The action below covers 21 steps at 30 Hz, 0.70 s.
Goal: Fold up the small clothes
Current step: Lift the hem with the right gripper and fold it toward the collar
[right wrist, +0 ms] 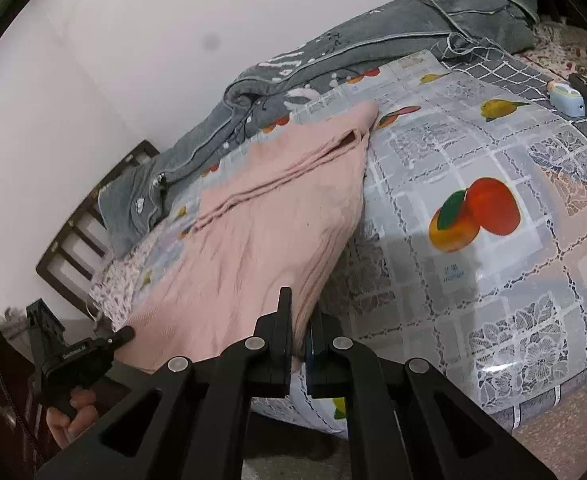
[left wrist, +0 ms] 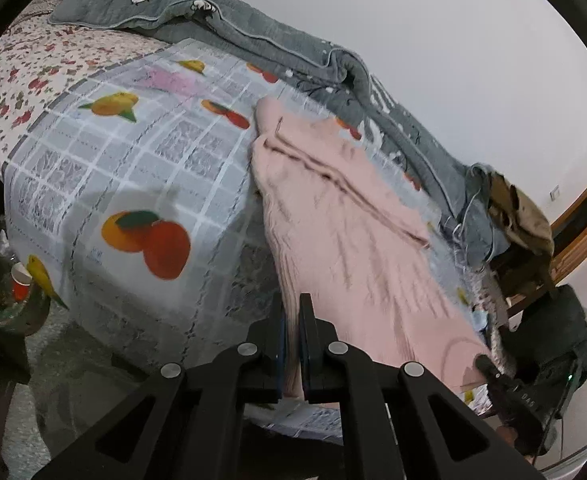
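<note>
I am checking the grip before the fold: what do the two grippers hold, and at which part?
Both hold the pink garment at its near edge: left gripper and right gripper, one at each near corner.

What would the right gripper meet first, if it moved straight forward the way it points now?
Most likely the pink cloth itself: the right gripper is shut on its near edge, and the cloth stretches ahead along its line. Beyond lie the fruit-print cover and the grey blanket, though depth is unclear.
</note>
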Each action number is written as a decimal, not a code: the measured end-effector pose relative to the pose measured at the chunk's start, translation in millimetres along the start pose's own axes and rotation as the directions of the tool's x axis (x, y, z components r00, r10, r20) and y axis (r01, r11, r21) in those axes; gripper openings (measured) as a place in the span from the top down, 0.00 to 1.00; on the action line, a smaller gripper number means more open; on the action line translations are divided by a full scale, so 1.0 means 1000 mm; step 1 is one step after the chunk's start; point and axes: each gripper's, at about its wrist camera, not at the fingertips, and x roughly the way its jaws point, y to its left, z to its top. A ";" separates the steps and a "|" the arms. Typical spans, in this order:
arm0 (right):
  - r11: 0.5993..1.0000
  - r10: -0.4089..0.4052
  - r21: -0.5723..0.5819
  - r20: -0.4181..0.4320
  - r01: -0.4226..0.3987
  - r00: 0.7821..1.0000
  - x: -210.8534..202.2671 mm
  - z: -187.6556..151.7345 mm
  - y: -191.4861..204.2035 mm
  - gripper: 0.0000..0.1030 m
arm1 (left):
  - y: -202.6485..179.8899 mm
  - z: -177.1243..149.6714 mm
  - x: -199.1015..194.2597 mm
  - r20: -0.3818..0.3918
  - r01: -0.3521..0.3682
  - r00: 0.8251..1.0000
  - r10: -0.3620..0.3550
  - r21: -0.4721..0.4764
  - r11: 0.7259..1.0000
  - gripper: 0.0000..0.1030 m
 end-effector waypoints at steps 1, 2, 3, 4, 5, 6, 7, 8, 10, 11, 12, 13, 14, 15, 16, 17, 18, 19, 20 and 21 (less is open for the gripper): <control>1.000 0.001 -0.006 0.005 -0.001 1.000 -0.002 0.003 0.002 0.95 | -0.002 0.003 -0.002 0.007 0.009 1.000 -0.009 -0.003 1.000 0.94; 1.000 0.004 -0.010 0.008 -0.004 1.000 -0.003 0.005 0.004 0.95 | -0.003 0.006 -0.002 0.010 0.016 1.000 -0.016 -0.005 1.000 0.94; 1.000 0.010 -0.012 0.013 -0.010 1.000 -0.004 0.009 0.007 0.95 | -0.005 0.010 -0.003 0.013 0.021 1.000 -0.021 -0.005 1.000 0.94; 1.000 0.016 -0.012 0.015 -0.016 1.000 -0.004 0.012 0.008 0.95 | -0.008 0.012 -0.003 0.015 0.023 1.000 -0.023 -0.005 1.000 0.94; 1.000 0.022 -0.009 0.016 -0.021 1.000 -0.004 0.017 0.009 0.95 | -0.010 0.016 -0.002 0.020 0.029 0.999 -0.029 -0.008 1.000 0.94; 1.000 0.028 -0.002 0.017 -0.028 0.999 -0.003 0.022 0.010 0.95 | -0.012 0.022 -0.001 0.023 0.039 0.999 -0.039 -0.014 0.999 0.94; 0.999 0.036 0.007 0.016 -0.036 0.999 0.000 0.027 0.011 0.95 | -0.015 0.027 0.001 0.023 0.043 0.999 -0.042 -0.018 0.999 0.94; 0.999 0.044 0.015 0.014 -0.044 0.999 0.001 0.031 0.011 0.95 | -0.018 0.032 0.003 0.024 0.043 0.999 -0.042 -0.015 0.999 0.94; 0.996 0.072 0.048 0.003 -0.072 0.997 0.009 0.043 0.010 0.95 | -0.025 0.046 0.008 0.030 0.043 0.999 -0.043 -0.007 0.999 0.94; 0.994 0.084 0.064 0.001 -0.084 0.996 0.012 0.050 0.010 0.95 | -0.027 0.051 0.009 0.033 0.050 0.998 -0.049 -0.009 0.999 0.94; 0.993 0.094 0.073 0.003 -0.094 0.996 0.014 0.055 0.012 0.95 | -0.029 0.058 0.011 0.037 0.060 0.998 -0.059 -0.011 0.998 0.94; 0.991 0.105 0.082 0.007 -0.105 0.994 0.016 0.062 0.012 0.95 | -0.030 0.064 0.013 0.041 0.064 0.997 -0.063 -0.013 0.998 0.94; 0.989 0.113 0.091 0.010 -0.114 0.994 0.018 0.070 0.013 0.95 | -0.033 0.072 0.014 0.048 0.066 0.997 -0.065 -0.015 0.998 0.94; 0.987 0.122 0.099 0.015 -0.123 0.992 0.020 0.076 0.013 0.95 | -0.035 0.080 0.017 0.056 0.069 0.996 -0.068 -0.015 0.998 0.94; 0.985 0.133 0.108 0.019 -0.134 0.991 0.022 0.083 0.013 0.95 | -0.037 0.088 0.019 0.064 0.070 0.996 -0.069 -0.012 0.997 0.94; 0.983 0.142 0.119 0.023 -0.143 0.990 0.026 0.090 0.013 0.95 | -0.039 0.094 0.022 0.068 0.069 0.995 -0.068 -0.009 0.998 0.94; 0.980 0.148 0.129 0.028 -0.150 0.989 0.030 0.098 0.013 0.95 | -0.042 0.100 0.026 0.072 0.067 0.995 -0.066 -0.008 0.998 0.94; 0.978 0.153 0.137 0.033 -0.156 0.988 0.034 0.104 0.012 0.95 | -0.044 0.108 0.030 0.076 0.068 0.995 -0.067 -0.009 0.998 0.94; 0.975 0.159 0.150 0.037 -0.163 0.987 0.040 0.114 0.011 0.95 | -0.046 0.116 0.036 0.079 0.068 0.995 -0.067 -0.015 0.998 0.94; 0.973 0.162 0.158 0.038 -0.166 0.986 0.045 0.121 0.011 0.95 | -0.049 0.123 0.043 0.082 0.068 0.994 -0.066 -0.018 0.998 0.94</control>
